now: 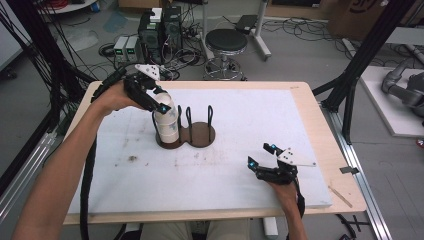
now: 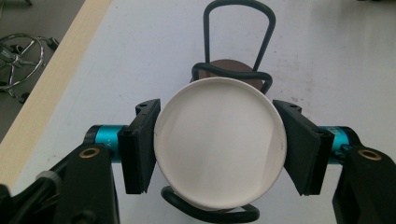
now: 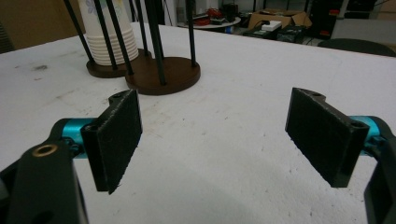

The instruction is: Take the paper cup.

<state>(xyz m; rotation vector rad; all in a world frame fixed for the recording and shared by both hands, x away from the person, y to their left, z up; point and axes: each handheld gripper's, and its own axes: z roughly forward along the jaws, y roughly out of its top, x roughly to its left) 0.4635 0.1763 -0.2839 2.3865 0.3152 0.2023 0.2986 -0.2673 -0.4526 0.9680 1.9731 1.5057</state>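
Gripping the top paper cup point(image 2: 219, 142) from above, the left gripper point(image 1: 160, 102) has its two black pads pressed against opposite sides of the cup's white bottom, which faces up. That cup sits upside down at the top of a stack of cups point(image 1: 167, 122) held inside a dark holder point(image 1: 197, 134) made of thin upright wire loops on two joined round brown bases. The holder stands on the white worktop point(image 1: 240, 120), toward its far left part, with the stack in the left compartment and the right compartment open. In the left gripper view, one wire loop rises beyond the cup and another curves under its near edge. The right gripper point(image 1: 264, 156) rests low near the worktop's near right edge, well apart from the holder, its jaws spread wide with nothing between the pads point(image 3: 116, 140). From the right gripper view, the rims of the stacked cups point(image 3: 109, 44) show behind the wire loops, sitting on the farther brown base. A round black stool point(image 1: 226, 42) stands on the floor beyond the worktop.
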